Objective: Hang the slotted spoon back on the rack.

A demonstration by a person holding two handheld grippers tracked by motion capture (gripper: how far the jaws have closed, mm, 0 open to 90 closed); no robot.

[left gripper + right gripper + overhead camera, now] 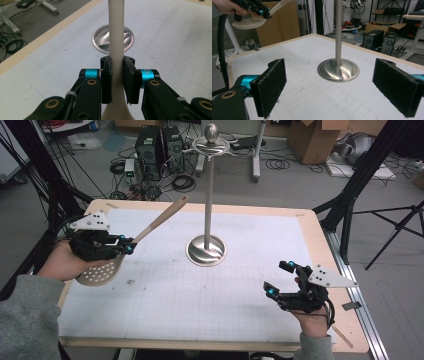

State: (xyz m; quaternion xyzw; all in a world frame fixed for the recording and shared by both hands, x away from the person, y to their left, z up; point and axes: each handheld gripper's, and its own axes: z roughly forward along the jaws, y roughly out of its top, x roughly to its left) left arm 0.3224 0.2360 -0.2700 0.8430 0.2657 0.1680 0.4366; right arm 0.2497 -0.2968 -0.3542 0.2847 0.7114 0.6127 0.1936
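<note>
1. White gridded paper covers your worktop (pixel 200 295), which has a pale wooden rim.
2. Polished metal forms the stand (pixel 207 195) at the middle of the worktop: a round dished base (pixel 338 70) on the paper, an upright pole, and a ring with a knob at the top.
3. Beige and perforated, the skimmer spoon (pixel 150 227) is off the paper at the worktop's left side; its round bowl hangs low beside your left hand, and its handle slants up toward the pole without touching it. In the right claw's view the spoon (pixel 249 22) sits in the upper left corner.
4. Your left claw (pixel 127 245) is clenched on the spoon's handle just above the bowl; in its own view both pads (pixel 106 82) press the handle, with the stand's base beyond.
5. Your right claw (pixel 280 279) is released near the worktop's right edge, well apart from the stand; its pads (pixel 272 85) stand wide with nothing between them, facing the base.
</note>
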